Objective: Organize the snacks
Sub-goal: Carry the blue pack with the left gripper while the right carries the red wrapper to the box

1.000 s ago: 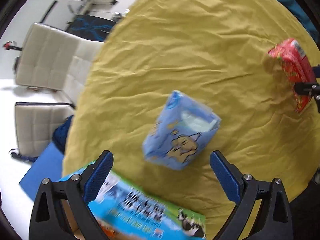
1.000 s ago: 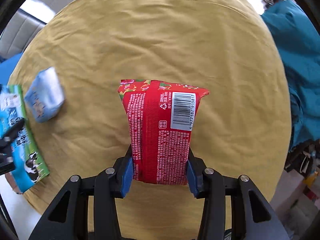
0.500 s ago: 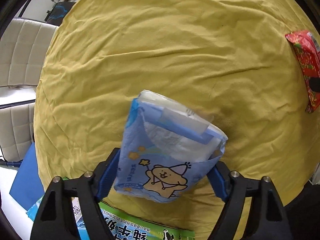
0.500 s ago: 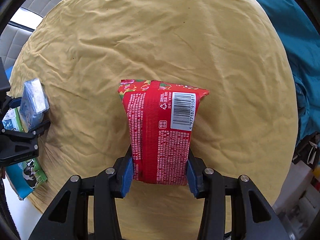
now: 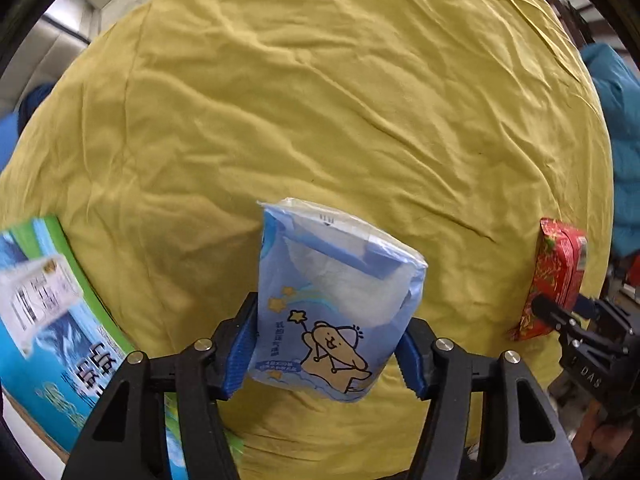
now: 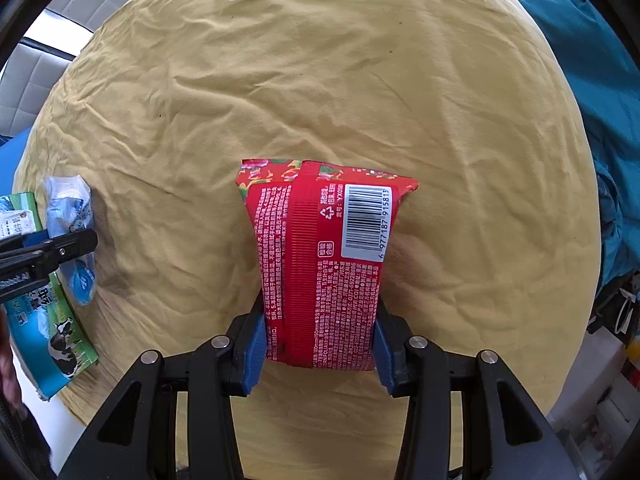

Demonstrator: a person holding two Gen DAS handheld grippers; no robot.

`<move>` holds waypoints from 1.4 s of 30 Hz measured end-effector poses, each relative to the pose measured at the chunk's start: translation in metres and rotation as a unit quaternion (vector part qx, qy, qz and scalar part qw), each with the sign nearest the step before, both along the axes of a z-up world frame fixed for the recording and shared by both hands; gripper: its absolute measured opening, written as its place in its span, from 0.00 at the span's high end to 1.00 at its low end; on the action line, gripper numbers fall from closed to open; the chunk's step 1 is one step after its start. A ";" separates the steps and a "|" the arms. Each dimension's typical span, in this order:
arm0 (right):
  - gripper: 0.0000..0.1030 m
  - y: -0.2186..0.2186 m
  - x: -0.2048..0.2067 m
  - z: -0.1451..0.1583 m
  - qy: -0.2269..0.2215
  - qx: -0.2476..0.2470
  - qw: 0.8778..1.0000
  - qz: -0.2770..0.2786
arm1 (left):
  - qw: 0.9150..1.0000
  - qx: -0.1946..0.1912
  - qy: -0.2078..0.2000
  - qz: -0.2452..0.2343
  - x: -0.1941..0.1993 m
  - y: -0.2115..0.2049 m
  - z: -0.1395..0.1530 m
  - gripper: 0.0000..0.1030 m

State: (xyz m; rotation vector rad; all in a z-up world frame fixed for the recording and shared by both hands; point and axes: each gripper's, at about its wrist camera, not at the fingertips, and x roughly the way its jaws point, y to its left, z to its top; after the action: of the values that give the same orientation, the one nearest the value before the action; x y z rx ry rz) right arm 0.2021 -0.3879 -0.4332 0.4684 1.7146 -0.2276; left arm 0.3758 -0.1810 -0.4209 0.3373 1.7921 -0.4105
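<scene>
Left tool [image 5: 326, 344] pinches the soft blue pack [image 5: 336, 300] (light, crushable) above the desk [image 5: 320, 100] near edge; right tool [image 6: 318, 340] clamps the crinkly, slippery red packet [image 6: 320, 264] low, mid-desk.

Home dining or living room, round worktop [image 6: 360, 80] under wrinkled yellow cloth, cream padded chairs [image 6: 24, 80] at ten o'clock, teal fabric [image 6: 600, 80] at two o'clock

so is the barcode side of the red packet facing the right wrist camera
Yes, the red packet clamped in the right gripper shows its white barcode panel to that camera.
</scene>
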 end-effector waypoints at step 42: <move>0.56 0.095 -0.003 0.174 -0.127 -0.006 0.990 0.056 | 0.979 -0.097 -0.159 0.083 -0.098 0.069 0.161 0.63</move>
State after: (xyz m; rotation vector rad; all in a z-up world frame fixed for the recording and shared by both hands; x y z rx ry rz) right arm 0.1996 -0.2934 -0.2592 0.3737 1.4834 -0.0927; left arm 0.2774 -0.1120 -0.2598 0.1064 1.4406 -0.3858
